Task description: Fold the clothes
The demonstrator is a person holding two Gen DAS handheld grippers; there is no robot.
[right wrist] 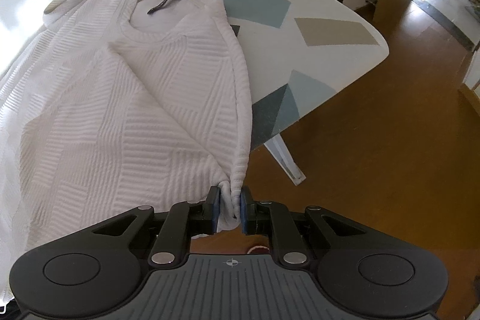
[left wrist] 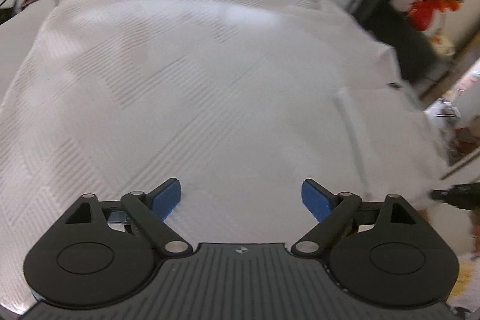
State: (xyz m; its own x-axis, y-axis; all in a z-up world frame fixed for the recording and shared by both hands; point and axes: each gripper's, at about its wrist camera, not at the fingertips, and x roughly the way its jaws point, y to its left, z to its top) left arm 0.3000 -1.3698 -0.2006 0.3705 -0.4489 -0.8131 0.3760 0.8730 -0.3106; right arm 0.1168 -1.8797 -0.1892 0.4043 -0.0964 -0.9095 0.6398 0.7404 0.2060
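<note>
The right gripper [right wrist: 230,207] was clamped on a bunched sleeve end of the top [right wrist: 126,98], blue pads [right wrist: 243,206] pinching the ribbed cuff at lower centre. The left gripper [left wrist: 241,197] hung spread and empty above the fabric. The top lay across the table [right wrist: 315,29], collar at upper left, one sleeve drawn inward. Judged progress: early; first sleeve fold begun, body folds remaining. The knit was white, thick, with raised chevron ribbing; the tabletop was smooth, with geometric patches.
</note>
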